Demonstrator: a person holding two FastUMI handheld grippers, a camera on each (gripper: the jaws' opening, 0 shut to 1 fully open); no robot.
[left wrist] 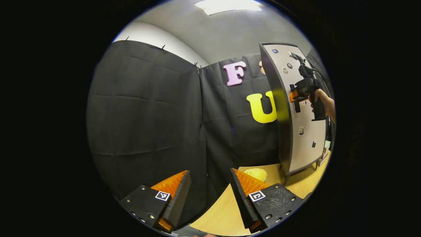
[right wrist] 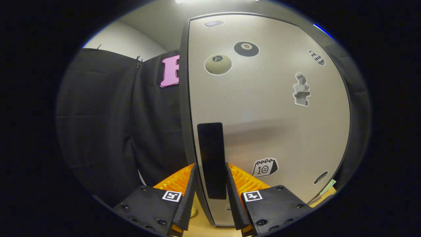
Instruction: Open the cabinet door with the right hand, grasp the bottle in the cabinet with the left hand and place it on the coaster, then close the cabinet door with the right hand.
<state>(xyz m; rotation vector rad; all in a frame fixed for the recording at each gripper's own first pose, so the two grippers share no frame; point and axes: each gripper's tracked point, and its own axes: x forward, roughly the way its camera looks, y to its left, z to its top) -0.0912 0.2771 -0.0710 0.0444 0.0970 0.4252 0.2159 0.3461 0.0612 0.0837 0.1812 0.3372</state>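
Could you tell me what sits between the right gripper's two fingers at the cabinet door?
In the right gripper view, the door's dark upright handle stands between the right gripper's fingers, which close around it.

The left gripper view looks from farther back over the table [left wrist: 227, 210] toward the booth wall. The right gripper view faces the cabinet door [right wrist: 263, 115] close up. Both views share that door.

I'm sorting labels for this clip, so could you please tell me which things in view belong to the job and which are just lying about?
Job:
- cabinet door
- door handle
- right hand-held gripper
- left hand-held gripper

Lying about:
- yellow object on the table
- door stickers
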